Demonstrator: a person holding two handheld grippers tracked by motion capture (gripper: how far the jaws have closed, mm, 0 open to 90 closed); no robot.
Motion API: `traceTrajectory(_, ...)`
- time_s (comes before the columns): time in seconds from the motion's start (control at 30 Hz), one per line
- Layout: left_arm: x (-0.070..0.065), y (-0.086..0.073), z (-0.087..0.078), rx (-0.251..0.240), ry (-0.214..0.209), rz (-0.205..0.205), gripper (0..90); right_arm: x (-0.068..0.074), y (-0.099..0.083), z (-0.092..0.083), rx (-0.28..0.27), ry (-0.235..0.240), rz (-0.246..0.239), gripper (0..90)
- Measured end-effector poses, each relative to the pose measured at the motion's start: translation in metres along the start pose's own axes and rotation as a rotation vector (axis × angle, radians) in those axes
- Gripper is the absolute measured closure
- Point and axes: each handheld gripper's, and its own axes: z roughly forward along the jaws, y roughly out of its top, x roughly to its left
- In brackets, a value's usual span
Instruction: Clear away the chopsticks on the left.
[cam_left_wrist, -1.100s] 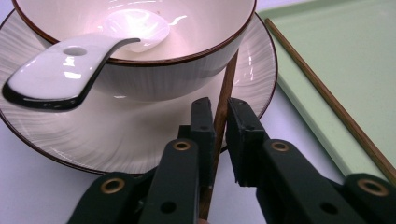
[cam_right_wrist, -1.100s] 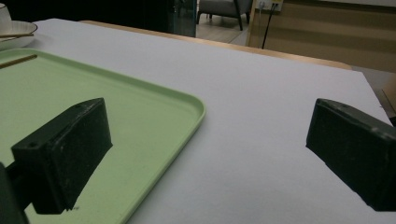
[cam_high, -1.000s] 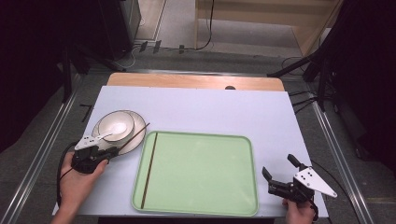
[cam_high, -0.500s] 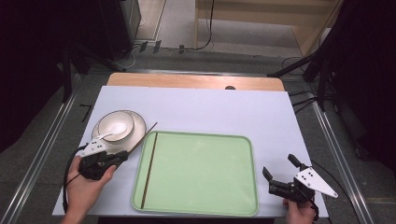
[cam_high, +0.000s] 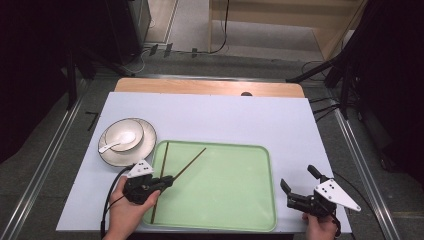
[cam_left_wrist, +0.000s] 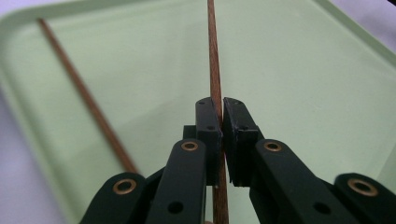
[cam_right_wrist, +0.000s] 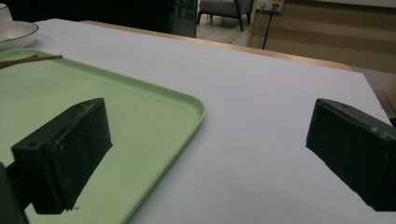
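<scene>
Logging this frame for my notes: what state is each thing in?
Left gripper: shut on one chopstick.
Held chopstick: angled over the tray.
Other chopstick: lying in the tray.
Right gripper: open, holding nothing.
Tray: flat on the table.
Spoon: resting in the bowl.

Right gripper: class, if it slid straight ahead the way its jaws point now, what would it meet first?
The right gripper, jaws open, points left toward the green tray. The tray's rim looks first in line, with one jaw perhaps already over it. The height above the table is unclear, so it might pass over the rim.

Hand-held gripper (cam_left_wrist: 221, 122) clamped on chopstick (cam_left_wrist: 214, 60)
</scene>
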Motion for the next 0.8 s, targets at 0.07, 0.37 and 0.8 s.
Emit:
traceTrajectory(0.07,-0.005,0.0,0.007,0.009,-0.015,-0.005,85.4,-0.001,0.0,0.0,-0.002,0.001,0.001,0.1)
traceTrajectory(0.37,-0.015,-0.005,0.028,0.068,0.005,0.003,85.1,-0.001,0.0,-0.001,-0.002,0.001,0.001,0.1)
traceTrajectory(0.8,-0.018,0.006,0.034,0.042,0.0,0.027,82.9,-0.001,0.0,0.0,-0.003,-0.002,0.002,0.1)
